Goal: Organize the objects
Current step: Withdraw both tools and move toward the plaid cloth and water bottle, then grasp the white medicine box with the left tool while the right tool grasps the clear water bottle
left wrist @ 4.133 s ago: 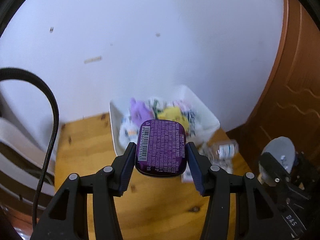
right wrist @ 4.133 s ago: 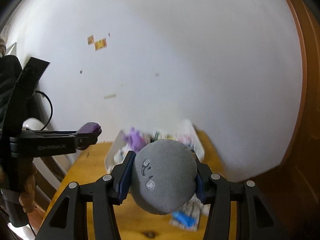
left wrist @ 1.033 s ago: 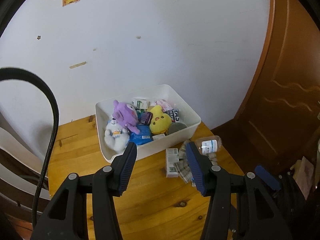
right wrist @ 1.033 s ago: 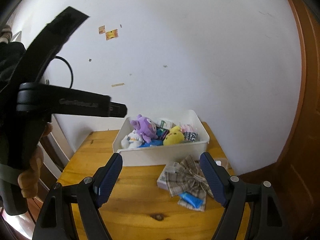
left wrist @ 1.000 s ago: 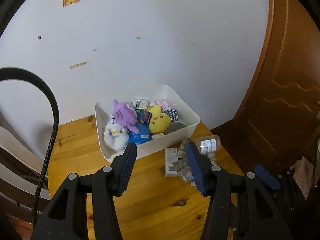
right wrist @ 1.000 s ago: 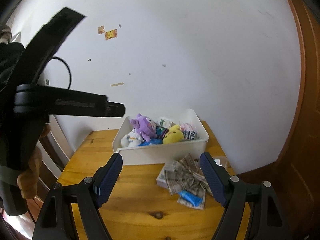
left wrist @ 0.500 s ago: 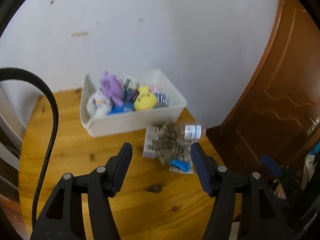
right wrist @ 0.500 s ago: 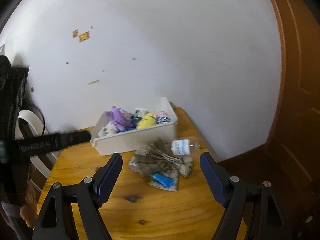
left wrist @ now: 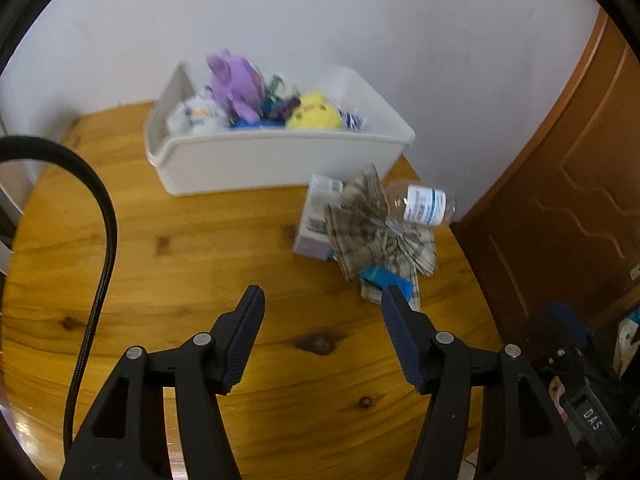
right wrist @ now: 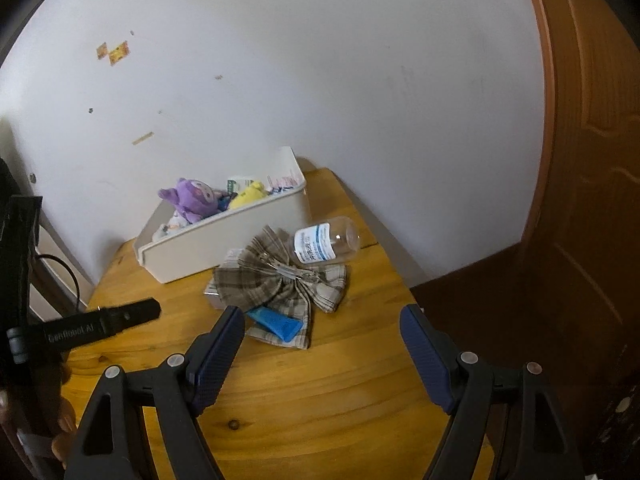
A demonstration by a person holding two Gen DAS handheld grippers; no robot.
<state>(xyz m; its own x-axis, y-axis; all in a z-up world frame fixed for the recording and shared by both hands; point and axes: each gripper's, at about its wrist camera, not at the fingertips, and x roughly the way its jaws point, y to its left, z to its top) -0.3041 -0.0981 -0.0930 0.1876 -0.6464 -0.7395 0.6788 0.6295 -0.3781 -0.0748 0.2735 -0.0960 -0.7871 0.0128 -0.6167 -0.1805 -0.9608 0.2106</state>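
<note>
A knotty wooden surface (left wrist: 200,248) stands against a white wall. On it rests a white bin (left wrist: 280,160) near the back, and just beside the bin's front lie a small box (left wrist: 316,216), a plaid cloth bow (right wrist: 280,276), a clear bottle (right wrist: 324,244) on its side and a blue packet (right wrist: 276,322).

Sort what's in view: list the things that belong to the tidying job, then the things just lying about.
Job:
white bin holding plush toys
plaid bow
clear bottle, on its side
blue packet
small box
left gripper and right gripper, both open

Lying about:
black cable
wooden door
wall stickers
</note>
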